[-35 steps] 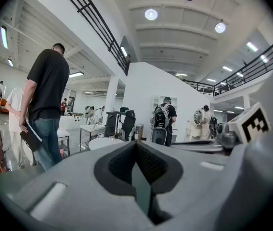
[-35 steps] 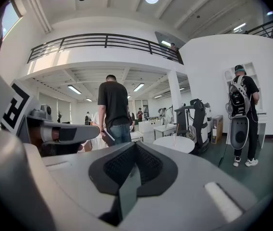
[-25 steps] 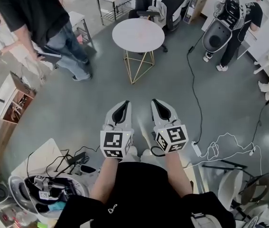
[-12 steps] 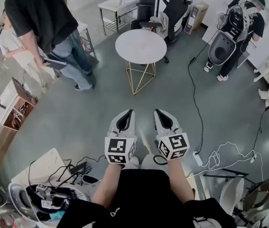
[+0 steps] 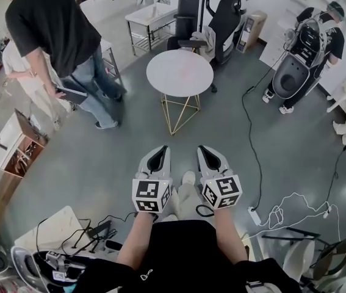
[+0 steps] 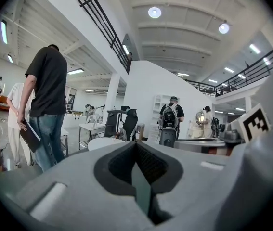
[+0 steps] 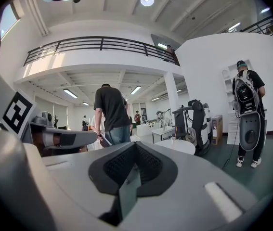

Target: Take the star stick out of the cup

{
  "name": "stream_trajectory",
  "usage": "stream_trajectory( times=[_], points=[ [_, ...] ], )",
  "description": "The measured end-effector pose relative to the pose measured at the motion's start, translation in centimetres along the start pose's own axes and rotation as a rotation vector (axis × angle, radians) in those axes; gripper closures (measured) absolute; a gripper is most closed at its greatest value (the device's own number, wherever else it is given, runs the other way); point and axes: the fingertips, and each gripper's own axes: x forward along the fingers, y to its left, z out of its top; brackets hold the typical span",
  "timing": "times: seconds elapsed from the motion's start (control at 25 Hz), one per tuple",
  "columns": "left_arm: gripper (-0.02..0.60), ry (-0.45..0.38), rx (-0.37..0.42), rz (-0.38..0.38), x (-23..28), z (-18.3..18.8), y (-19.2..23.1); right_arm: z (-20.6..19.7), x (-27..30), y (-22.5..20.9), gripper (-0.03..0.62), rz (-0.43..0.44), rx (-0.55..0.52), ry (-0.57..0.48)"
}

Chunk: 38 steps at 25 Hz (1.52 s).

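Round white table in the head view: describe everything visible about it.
The round white table has a smooth circular top on a base of thin gold-coloured rods crossing in triangles. It stands upright on the grey floor, ahead of the left gripper and right gripper and apart from both, a black chair just behind it. Nobody touches it. A faint mark near the top's centre is too small to identify.

Cup (image 7: pixel 171 140): small, pale, upright, near the middle of the round white table (image 5: pixel 163 81). Too small to tell whether the star stick is in it.
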Motion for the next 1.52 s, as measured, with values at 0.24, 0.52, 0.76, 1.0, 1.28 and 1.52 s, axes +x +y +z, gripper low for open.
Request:
stream_trajectory(
  times=[0.24, 0.52, 0.76, 1.0, 1.28, 1.52],
  points=[
    [0.578, 0.039, 0.004, 0.021, 7.4, 0.0, 2.9, -0.2, 6.3, -5.0, 0.600, 0.010, 0.036, 0.015],
    [0.578, 0.092, -0.007, 0.041, 18.4, 0.5, 5.7, 0.1, 14.9, -12.6, 0.599, 0.021, 0.067, 0.055],
    [0.578, 0.111, -0.025, 0.070, 26.8, 2.3, 8.3, 1.9, 22.5, -18.1, 0.599, 0.061, 0.069, 0.077],
    [0.578, 0.084, -0.021, 0.118, 32.6, 5.1, 10.8, 5.6, 28.4, -21.0, 0.599, 0.123, 0.006, 0.052],
    [0.578, 0.073, -0.035, 0.119, 36.6, 6.9, 11.8, 6.3, 32.6, -22.4, 0.599, 0.155, 0.012, 0.055],
    [0.578, 0.094, -0.022, 0.107, 38.9, 7.0, 12.9, 5.9, 34.4, -22.8, 0.599, 0.155, 0.033, 0.054]
  ],
)
